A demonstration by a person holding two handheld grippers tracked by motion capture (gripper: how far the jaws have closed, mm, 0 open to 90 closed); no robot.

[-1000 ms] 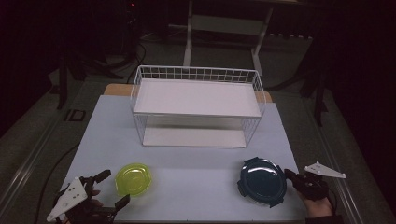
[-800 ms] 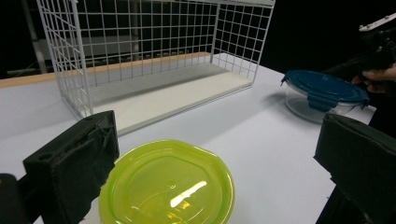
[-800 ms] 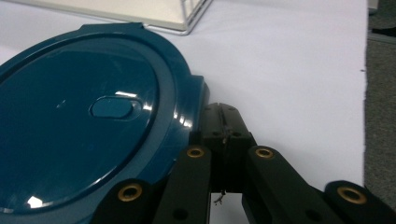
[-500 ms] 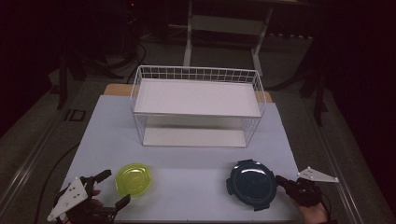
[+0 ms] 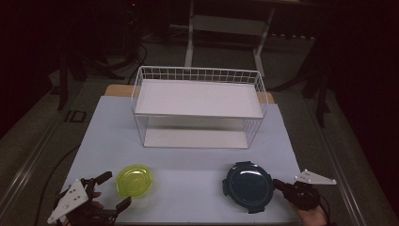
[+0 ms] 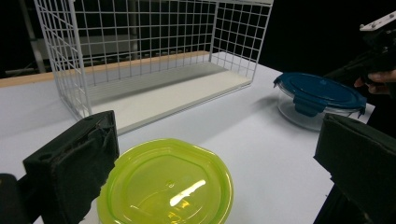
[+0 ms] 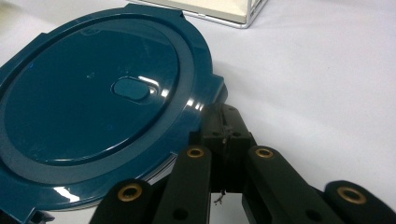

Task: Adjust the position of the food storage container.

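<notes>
At the bottom left of the high view the left gripper (image 5: 112, 192) sits with its jaws wide apart, the yellow lid (image 5: 134, 181) lying flat on the table (image 5: 188, 165) between and just ahead of them. In the left gripper view the lid (image 6: 166, 186) fills the lower middle, not touched by either pad. It is thin and flat, so the jaws may slide over its rim or push it along the table instead of catching it.

At the bottom right the right gripper (image 5: 281, 186) has its jaws drawn together at the edge of the blue container (image 5: 248, 186). In the right gripper view they meet beside a lid tab (image 7: 215, 91), but I cannot tell whether they pinch it. A hold on that tab alone could slip, or tilt the container as it lifts.

Farther back, mid-frame, stands the wire rack (image 5: 197, 106). Its front rim could catch either item on the way in.
</notes>
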